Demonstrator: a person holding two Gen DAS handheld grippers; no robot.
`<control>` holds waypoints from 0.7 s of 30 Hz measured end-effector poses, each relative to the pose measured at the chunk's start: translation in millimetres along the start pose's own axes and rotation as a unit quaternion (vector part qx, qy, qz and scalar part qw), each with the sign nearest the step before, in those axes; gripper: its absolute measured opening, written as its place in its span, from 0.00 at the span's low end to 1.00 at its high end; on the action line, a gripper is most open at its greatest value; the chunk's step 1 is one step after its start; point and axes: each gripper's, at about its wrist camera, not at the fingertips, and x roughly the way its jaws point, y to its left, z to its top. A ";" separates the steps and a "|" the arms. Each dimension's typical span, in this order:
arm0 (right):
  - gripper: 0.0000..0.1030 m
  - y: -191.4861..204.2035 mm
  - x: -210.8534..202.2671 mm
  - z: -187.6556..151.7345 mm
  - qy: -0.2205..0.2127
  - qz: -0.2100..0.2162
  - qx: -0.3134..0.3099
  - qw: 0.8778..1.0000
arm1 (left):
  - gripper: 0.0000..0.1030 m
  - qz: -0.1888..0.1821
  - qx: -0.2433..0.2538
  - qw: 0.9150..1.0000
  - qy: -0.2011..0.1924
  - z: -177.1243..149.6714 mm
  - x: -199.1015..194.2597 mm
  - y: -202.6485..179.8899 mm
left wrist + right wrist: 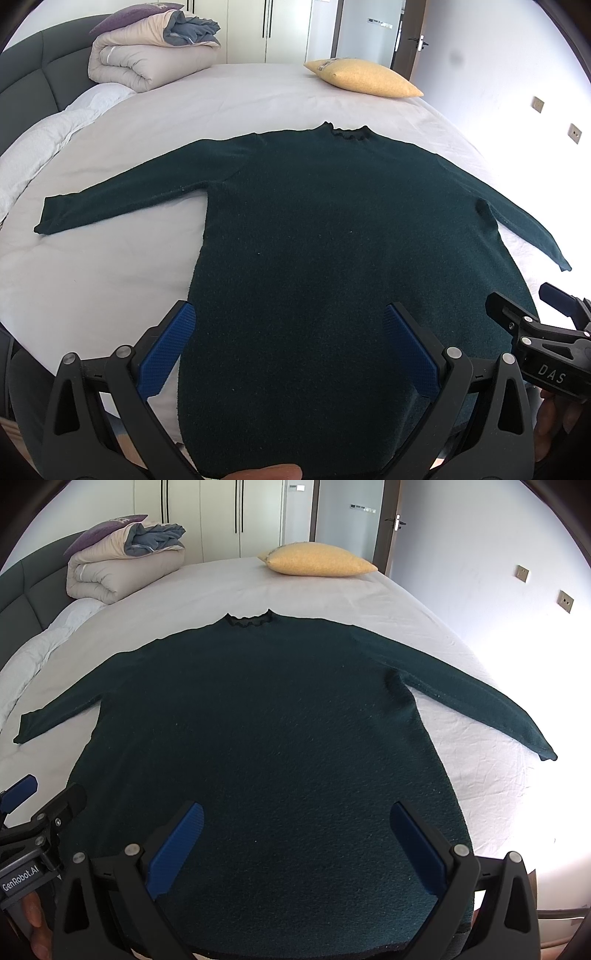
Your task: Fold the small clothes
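A dark green long-sleeved sweater (332, 229) lies flat on the white bed sheet (110, 266), collar at the far side, both sleeves spread out sideways. It also shows in the right wrist view (266, 716). My left gripper (291, 314) is open and empty above the hem at the sweater's near left part. My right gripper (297, 812) is open and empty above the hem at the near right part. The right gripper also shows in the left wrist view (532, 314), and the left gripper shows in the right wrist view (40, 797).
A yellow pillow (364, 78) lies at the far side of the bed. A folded beige duvet with blue and purple bedding (147, 51) sits at the far left by the dark headboard (26, 85). Wardrobe doors and a room door stand behind.
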 end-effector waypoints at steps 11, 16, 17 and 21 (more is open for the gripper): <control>1.00 2.6 0.0 0.8 0.003 0.000 -0.001 1.000 | 1.00 -0.003 -0.003 1.000 0.005 3.0 2.2 1.7; 1.00 2.8 0.5 0.4 0.004 0.000 -0.001 1.000 | 1.00 -0.008 -0.005 1.000 0.007 3.2 3.2 2.6; 1.00 2.8 0.5 0.4 0.005 0.000 -0.001 1.000 | 1.00 -0.009 -0.006 1.000 0.008 2.8 3.1 3.1; 1.00 2.4 0.5 -1.9 0.006 0.000 0.000 1.000 | 1.00 -0.007 -0.007 1.000 0.013 3.3 5.7 3.2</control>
